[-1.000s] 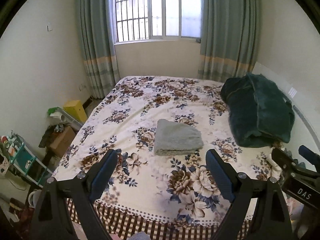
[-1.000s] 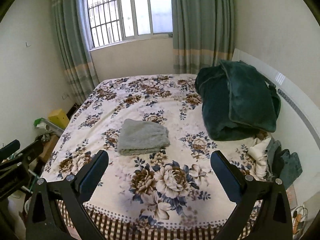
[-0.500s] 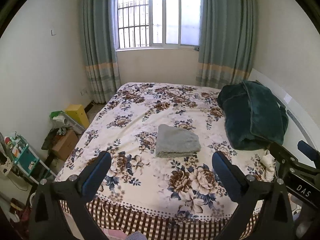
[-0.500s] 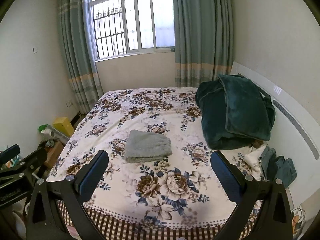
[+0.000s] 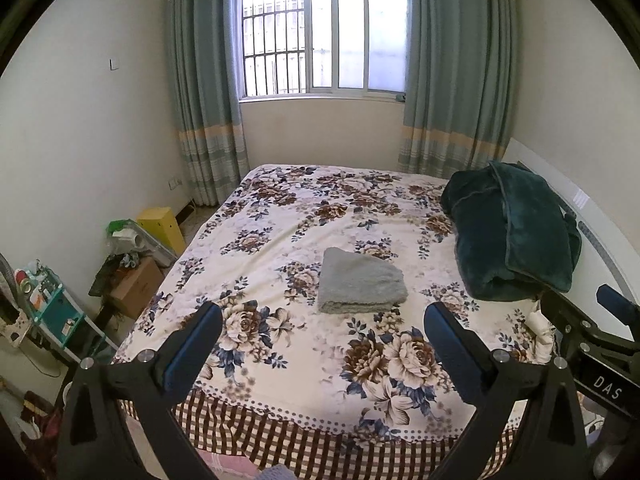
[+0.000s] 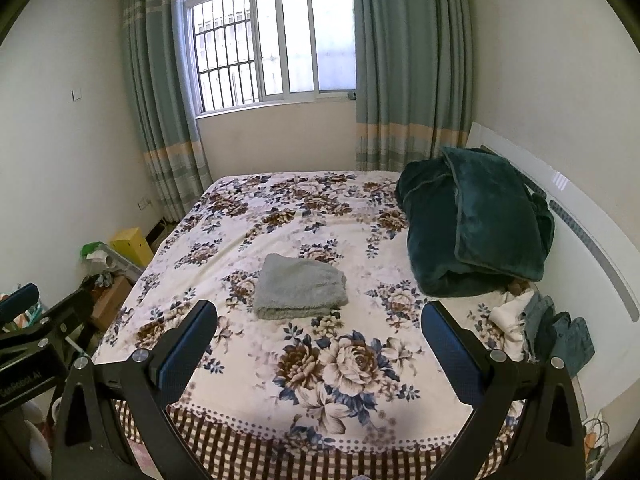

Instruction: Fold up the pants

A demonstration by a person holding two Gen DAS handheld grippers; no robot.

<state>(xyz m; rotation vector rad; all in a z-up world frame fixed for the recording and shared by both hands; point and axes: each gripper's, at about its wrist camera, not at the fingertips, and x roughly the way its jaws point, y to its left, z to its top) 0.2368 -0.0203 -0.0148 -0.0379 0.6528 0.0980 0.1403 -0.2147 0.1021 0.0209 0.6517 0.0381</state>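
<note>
Lying folded on bed (image 5: 280, 352): grey pants (image 5: 360, 286); both grippers spread, empty.

Daylit barred window (image 5: 320, 36); teal curtains (image 5: 452, 68); floral bed (image 5: 304, 344).

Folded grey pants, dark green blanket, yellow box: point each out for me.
Folded grey pants (image 5: 360, 286): left wrist view, middle of the top layer.
Dark green blanket (image 6: 476, 220): right wrist view, centre of the bundle.
Yellow box (image 5: 162, 226): left wrist view, its front face.

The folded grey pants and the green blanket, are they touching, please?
Apart: the right wrist view shows floral bedspread between the pants and blanket.
</note>
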